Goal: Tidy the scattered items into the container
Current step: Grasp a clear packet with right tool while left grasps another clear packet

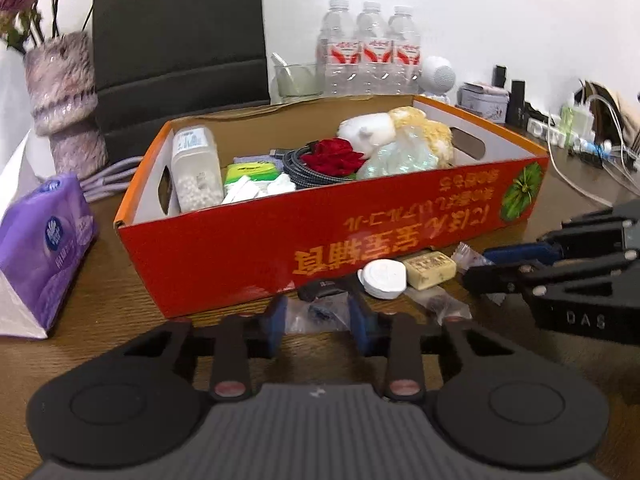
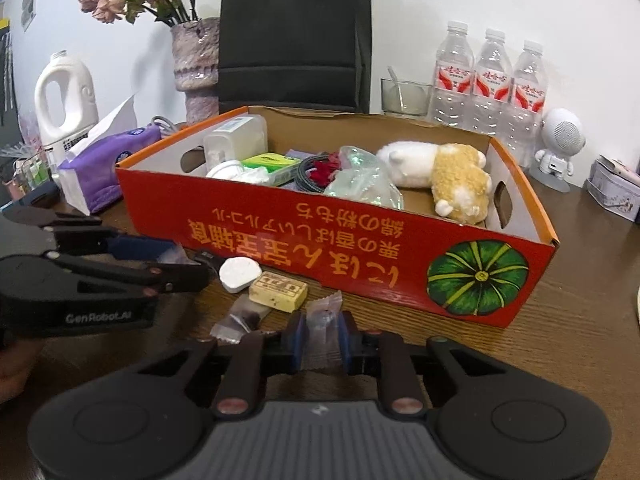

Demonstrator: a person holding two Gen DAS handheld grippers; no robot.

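Observation:
The red-and-orange cardboard box holds a plush toy, a red flower, a coiled cable, a plastic jar and packets. In front of it on the wooden table lie a white round disc, a yellowish soap bar and a loose clear-wrapped candy. My left gripper sits low at the box's front wall, its blue pads against a clear wrapped candy. My right gripper is shut on another wrapped candy.
A purple tissue pack lies left of the box, with a vase and black bag behind. Water bottles, a glass, a white speaker figure and a tin stand at the back right. Cables trail at far right.

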